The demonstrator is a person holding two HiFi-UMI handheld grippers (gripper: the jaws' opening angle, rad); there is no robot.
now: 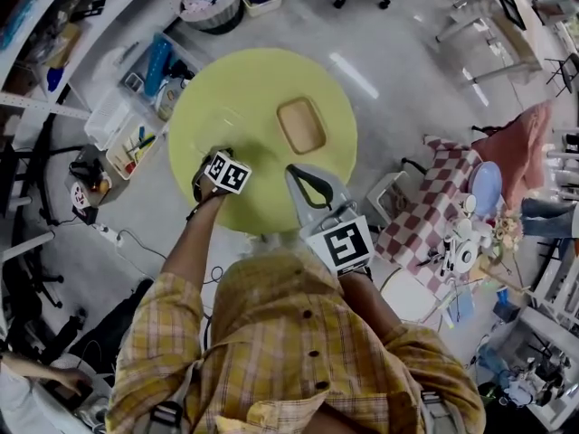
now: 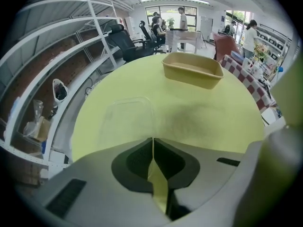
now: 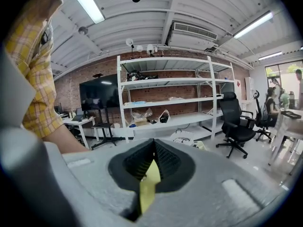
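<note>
- Left gripper view: the left gripper [image 2: 152, 141] has its fingers clenched tip to tip with nothing between them. A sliver of the round yellow-green tabletop [image 2: 203, 119] shows through the gap lower down. A clear plastic lid [image 2: 125, 122] lies flat on the tabletop just ahead of the fingertips, toward the left edge. A tan rectangular container [image 2: 191, 70] stands open side up farther off, well apart from the lid.
- Right gripper view: the right gripper [image 3: 154, 143] also has its fingers clenched and grasps nothing. It looks level across the room at white shelving [image 3: 165, 98] against a brick wall, a dark screen [image 3: 99, 93] and a black office chair [image 3: 236, 122]. A plaid sleeve [image 3: 28, 56] fills the left side.
- Head view: the left gripper hangs over the near-left part of the tabletop, and the clear plastic lid shows faintly just beyond it. The right gripper hangs at the near-right edge. The tan rectangular container sits a little right of the centre, beyond the right gripper's fingers and apart from both grippers.
</note>
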